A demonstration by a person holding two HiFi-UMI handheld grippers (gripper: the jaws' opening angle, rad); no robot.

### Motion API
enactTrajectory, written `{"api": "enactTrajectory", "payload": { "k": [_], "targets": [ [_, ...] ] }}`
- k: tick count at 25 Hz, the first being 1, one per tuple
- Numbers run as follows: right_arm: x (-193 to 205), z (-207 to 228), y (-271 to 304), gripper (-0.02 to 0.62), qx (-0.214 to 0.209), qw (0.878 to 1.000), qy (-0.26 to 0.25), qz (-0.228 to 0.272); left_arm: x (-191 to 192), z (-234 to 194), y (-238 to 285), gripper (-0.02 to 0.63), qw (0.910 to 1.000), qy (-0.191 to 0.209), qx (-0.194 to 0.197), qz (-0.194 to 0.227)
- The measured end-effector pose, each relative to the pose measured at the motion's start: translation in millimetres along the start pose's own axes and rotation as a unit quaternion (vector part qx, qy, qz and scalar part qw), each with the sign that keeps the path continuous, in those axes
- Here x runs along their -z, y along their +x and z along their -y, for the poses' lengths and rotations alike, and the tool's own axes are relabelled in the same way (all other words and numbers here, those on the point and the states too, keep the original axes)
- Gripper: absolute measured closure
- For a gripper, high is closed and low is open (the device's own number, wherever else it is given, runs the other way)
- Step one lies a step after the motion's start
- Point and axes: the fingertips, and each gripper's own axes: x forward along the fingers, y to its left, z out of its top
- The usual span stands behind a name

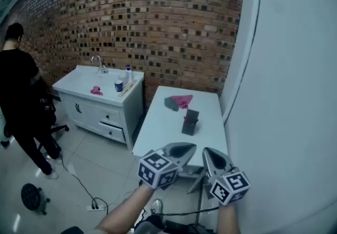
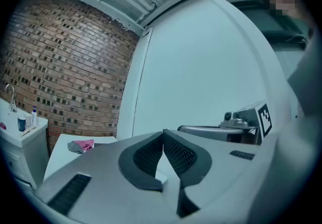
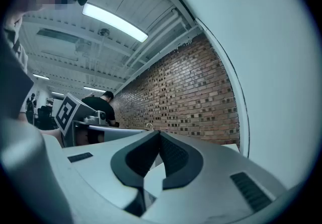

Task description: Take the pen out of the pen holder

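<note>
A dark pen holder [image 1: 190, 122] stands upright near the middle of the white table [image 1: 163, 128]. A small pink-red bit shows at its left side, and I cannot make out the pen clearly. My left gripper [image 1: 187, 147] and right gripper [image 1: 209, 152] are held side by side and level, short of the table's near edge and well away from the holder. In the left gripper view the left gripper [image 2: 162, 135] has its jaw tips touching with nothing between them. The right gripper [image 3: 159, 135] is likewise shut and empty.
A pink cloth [image 1: 182, 101] and a grey object [image 1: 170, 104] lie at the table's far end. A white sink cabinet [image 1: 100, 99] stands to the left, with a person in black [image 1: 18, 91] beyond it. A white wall [image 1: 284, 96] runs along the right. Cables lie on the floor.
</note>
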Motion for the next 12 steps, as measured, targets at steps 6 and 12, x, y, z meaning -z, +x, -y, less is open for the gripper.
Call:
{"api": "enactTrajectory", "payload": {
  "k": [6, 12],
  "targets": [
    [5, 19, 29, 0.594, -0.004, 1.000, 0.009, 0.000, -2, -30, 16, 0.600, 1.0000, -0.005, 0.000, -0.002],
    [6, 45, 62, 0.594, 0.004, 1.000, 0.012, -0.003, -1, -64, 41, 0.600, 0.9999, -0.011, 0.005, -0.005]
  ]
}}
